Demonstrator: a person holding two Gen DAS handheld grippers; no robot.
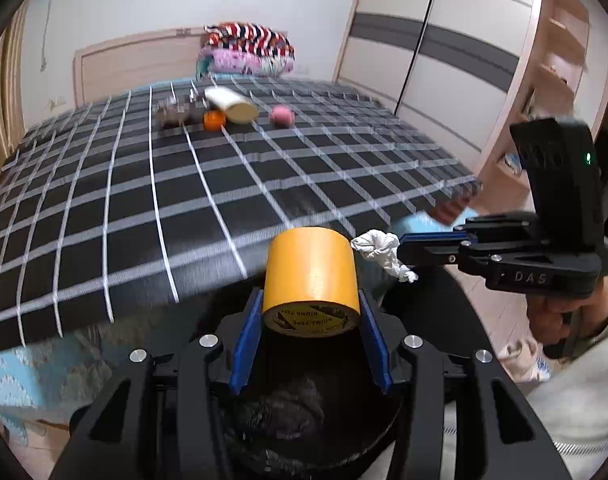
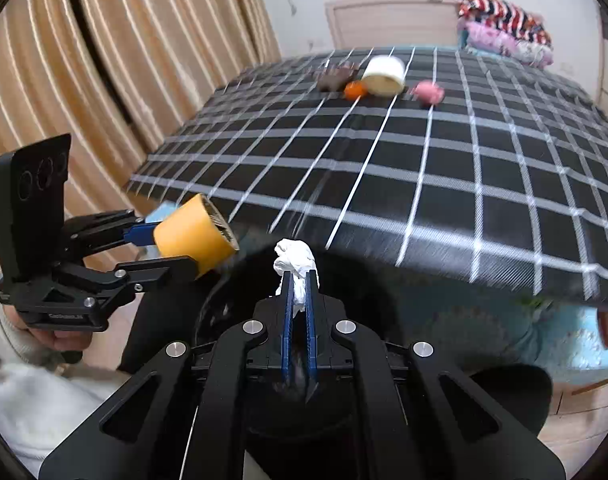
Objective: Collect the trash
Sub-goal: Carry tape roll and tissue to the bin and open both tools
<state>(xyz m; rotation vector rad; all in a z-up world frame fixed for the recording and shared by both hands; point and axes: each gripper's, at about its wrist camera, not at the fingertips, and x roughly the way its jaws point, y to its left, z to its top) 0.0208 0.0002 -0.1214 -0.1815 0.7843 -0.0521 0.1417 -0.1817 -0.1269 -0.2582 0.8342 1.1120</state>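
My left gripper (image 1: 310,312) is shut on a yellow tape roll (image 1: 312,276), held over a black bin lined with a dark bag (image 1: 288,420). The roll also shows in the right wrist view (image 2: 192,234), between the left gripper's fingers (image 2: 164,270). My right gripper (image 2: 300,280) is shut on a crumpled white tissue (image 2: 296,260), above the same bin (image 2: 344,280). The tissue shows in the left wrist view (image 1: 380,250) at the tip of the right gripper (image 1: 404,250), just right of the roll.
A bed with a black-and-white checked cover (image 1: 184,184) lies ahead. Far on it are a white roll (image 1: 234,106), an orange object (image 1: 214,120), a pink object (image 1: 282,115) and a brown object (image 1: 172,114). Folded blankets (image 1: 248,48), a wardrobe (image 1: 436,40), curtains (image 2: 104,60).
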